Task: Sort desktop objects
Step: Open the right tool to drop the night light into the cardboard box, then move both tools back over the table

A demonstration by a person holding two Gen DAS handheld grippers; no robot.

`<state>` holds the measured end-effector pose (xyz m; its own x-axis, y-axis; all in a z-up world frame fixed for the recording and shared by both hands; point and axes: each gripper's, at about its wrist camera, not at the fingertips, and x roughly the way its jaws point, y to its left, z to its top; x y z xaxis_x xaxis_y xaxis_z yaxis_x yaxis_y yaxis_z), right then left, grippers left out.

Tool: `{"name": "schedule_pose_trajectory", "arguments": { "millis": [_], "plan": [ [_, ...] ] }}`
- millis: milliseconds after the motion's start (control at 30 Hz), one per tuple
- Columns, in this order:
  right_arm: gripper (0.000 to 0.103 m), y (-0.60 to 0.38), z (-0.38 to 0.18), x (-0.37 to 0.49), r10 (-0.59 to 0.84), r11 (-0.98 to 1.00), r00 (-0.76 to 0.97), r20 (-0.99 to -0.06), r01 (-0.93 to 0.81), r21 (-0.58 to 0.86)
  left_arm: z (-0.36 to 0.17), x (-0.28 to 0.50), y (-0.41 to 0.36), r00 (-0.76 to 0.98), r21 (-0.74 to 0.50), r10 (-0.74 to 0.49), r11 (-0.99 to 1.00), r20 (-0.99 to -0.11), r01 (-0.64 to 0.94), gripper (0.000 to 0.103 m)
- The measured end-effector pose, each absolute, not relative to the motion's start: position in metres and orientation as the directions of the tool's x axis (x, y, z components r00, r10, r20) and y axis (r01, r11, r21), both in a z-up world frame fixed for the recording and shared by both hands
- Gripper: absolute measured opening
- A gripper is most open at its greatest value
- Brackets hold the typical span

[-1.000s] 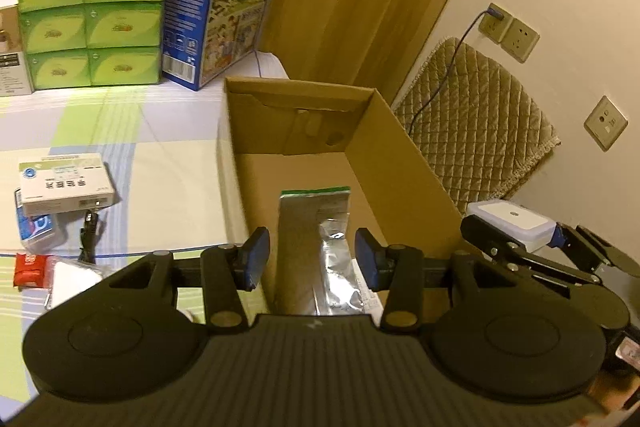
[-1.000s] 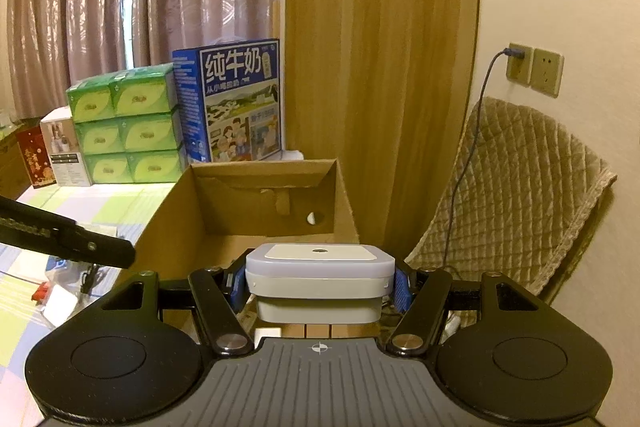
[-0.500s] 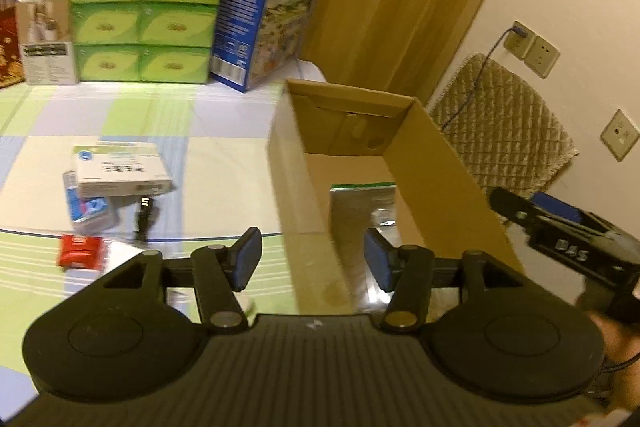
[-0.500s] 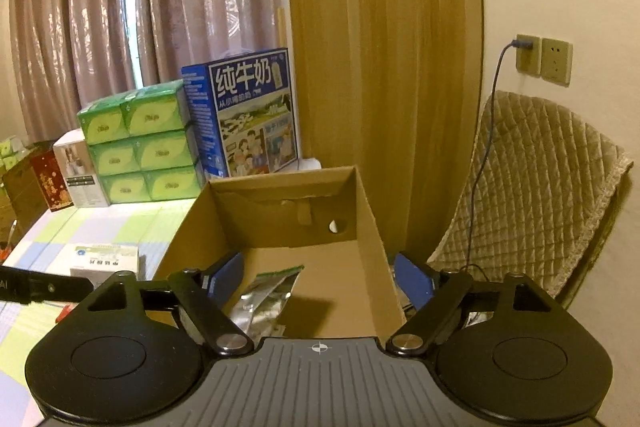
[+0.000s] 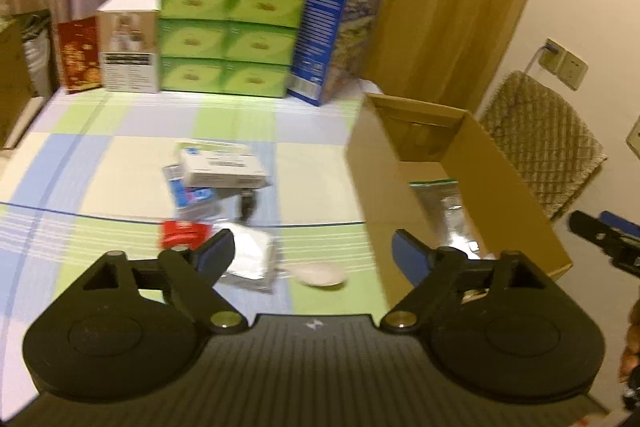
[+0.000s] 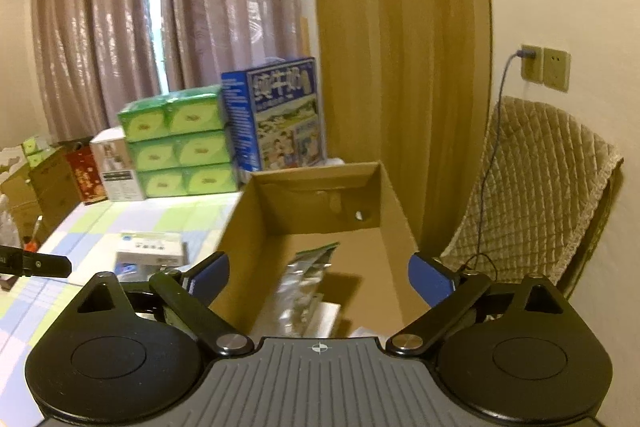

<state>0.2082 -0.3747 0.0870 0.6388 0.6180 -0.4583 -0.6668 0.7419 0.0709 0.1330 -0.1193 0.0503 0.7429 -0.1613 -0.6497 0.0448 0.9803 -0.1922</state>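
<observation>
Ahead of the right gripper (image 6: 318,277), an open cardboard box (image 6: 394,203) sits on the table (image 5: 120,163). Inside it, a silver foil pouch (image 6: 306,283) with a green top edge leans along the floor, and a pale object shows just below it, too blurred to identify. The right gripper's blue-padded fingers (image 6: 210,277) are spread wide and hold nothing.

The left gripper (image 5: 312,253) is also spread wide and empty. The box (image 5: 404,187) lies ahead and to its right, the pouch (image 5: 444,203) visible inside. Directly ahead of the left fingers (image 5: 216,253), loose items lie on the checked tablecloth: a white carton (image 5: 222,167) resting on a blue packet (image 5: 192,197), a small black item (image 5: 248,205), a red packet (image 5: 182,233), a clear wrapped pack (image 5: 250,255), and a small white disc (image 5: 322,273).

One second ago the right gripper clamped a white square device above the box; now its fingers are apart and the device is no longer between them. The left gripper has swung away from the box toward the loose items, and its fingers stand wider than before.

Beyond the box stands a tall blue carton (image 6: 282,117) printed with large Chinese characters for pure milk. Beside it are stacked green tissue packs (image 6: 180,145); their lettering, and the white carton's label (image 6: 152,247), are too blurred to read.
</observation>
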Motion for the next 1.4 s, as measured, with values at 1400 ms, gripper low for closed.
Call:
{"name": "schedule_pose_trajectory", "arguments": {
  "millis": [1400],
  "plan": [
    [0.101, -0.197, 0.06, 0.128, 0.71, 0.548, 0.452, -0.54, -0.836, 0.02, -0.005, 0.102, 0.019, 0.734, -0.048, 0.02, 0.996, -0.679, -0.071, 0.102]
  ]
}}
